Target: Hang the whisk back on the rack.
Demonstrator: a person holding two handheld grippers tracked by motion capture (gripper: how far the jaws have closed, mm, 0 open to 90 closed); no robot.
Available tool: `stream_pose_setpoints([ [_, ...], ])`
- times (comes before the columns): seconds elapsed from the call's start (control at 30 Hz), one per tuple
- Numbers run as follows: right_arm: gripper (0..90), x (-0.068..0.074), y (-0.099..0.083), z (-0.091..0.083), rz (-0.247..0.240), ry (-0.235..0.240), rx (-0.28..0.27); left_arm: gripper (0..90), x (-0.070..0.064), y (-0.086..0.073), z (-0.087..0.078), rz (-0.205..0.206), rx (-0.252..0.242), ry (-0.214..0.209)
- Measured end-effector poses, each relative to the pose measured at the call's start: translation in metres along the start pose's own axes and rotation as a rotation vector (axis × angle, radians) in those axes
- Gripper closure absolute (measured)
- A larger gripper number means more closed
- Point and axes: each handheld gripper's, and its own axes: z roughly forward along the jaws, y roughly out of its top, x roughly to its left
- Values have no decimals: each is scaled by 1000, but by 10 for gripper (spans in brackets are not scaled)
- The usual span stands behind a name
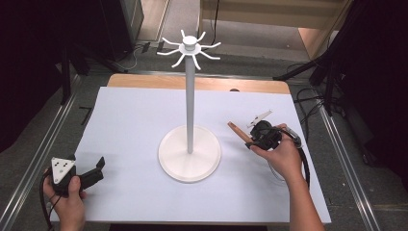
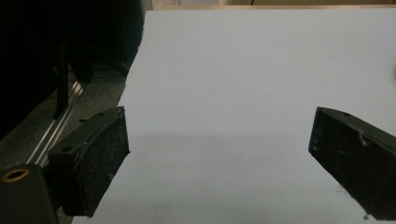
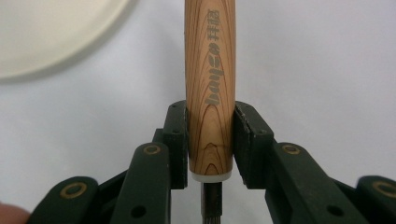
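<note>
- Right black two-jaw gripper (image 3: 210, 140): jaws pinching the round wooden handle with grey printed lettering (image 3: 208, 84) near its white-ringed end, where a dark metal shaft emerges toward the camera.
- In the high view the same gripper (image 1: 250, 140), held in the person's right hand (image 1: 281, 156), lies right of centre; the handle (image 1: 237, 130) juts out to its far left, above the white sheet.
- Left black two-jaw gripper (image 2: 219, 144): jaws spread wide with nothing between them, over bare sheet.
- In the high view it (image 1: 98, 168) sits at the near left corner, gripped by the left hand (image 1: 70, 202).
- White sheet covering the wooden table (image 1: 130, 120).
- Tall white stand with a round disc base and curved hooks on top (image 1: 190, 96): at centre, between the two grippers, apart from both.
</note>
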Motion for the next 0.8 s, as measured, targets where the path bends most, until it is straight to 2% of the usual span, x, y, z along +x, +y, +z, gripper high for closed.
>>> stream_pose_setpoints([
  [0.03, 702, 3, -1, -9, 6, -1, -58, 56, 0, 0, 0, -1, -2, -2],
  [0.2, 702, 8, -2, -31, 43, 25, -222, 55, 0, 0, -1, 1, -8, 0],
  [0.23, 703, 9, -2, -35, 50, 29, -252, 55, 0, 0, -1, 1, -9, -1],
  [0.27, 703, 9, -2, -35, 50, 29, -252, 55, 0, 0, -1, 1, -9, -1],
  [0.3, 703, 13, -3, -43, 67, 35, -314, 52, 0, 0, -1, 0, -11, 2],
  [0.43, 703, 17, -5, -53, 82, 49, -418, 14, 2, -1, -2, -21, -18, 8],
  [0.47, 703, 17, -5, -53, 82, 49, -418, 13, 2, -1, -2, -21, -18, 8],
  [0.5, 704, 20, -5, -57, 91, 55, -466, 7, 2, -1, -2, -23, -20, 7],
  [0.53, 704, 20, -5, -57, 91, 55, -466, 0, 2, -1, -2, -23, -20, 7],
  [0.57, 704, 23, -5, -61, 107, 60, -507, 0, 1, -1, -2, -20, -20, 7],
  [0.6, 704, 23, -5, -61, 107, 60, -507, 0, 1, -1, -2, -20, -20, 7],
  [0.63, 704, 25, -6, -64, 114, 60, -549, 0, 1, -1, -2, -19, -20, 8],
  [0.7, 704, 26, -5, -66, 122, 65, -569, 0, 2, -1, -2, -20, -20, 9],
  [0.73, 704, 28, -6, -68, 125, 81, -612, 0, 2, -1, -2, -20, -18, 9],
  [0.8, 704, 30, -6, -71, 135, 90, -650, 0, 1, -1, -2, -18, -21, 9],
])
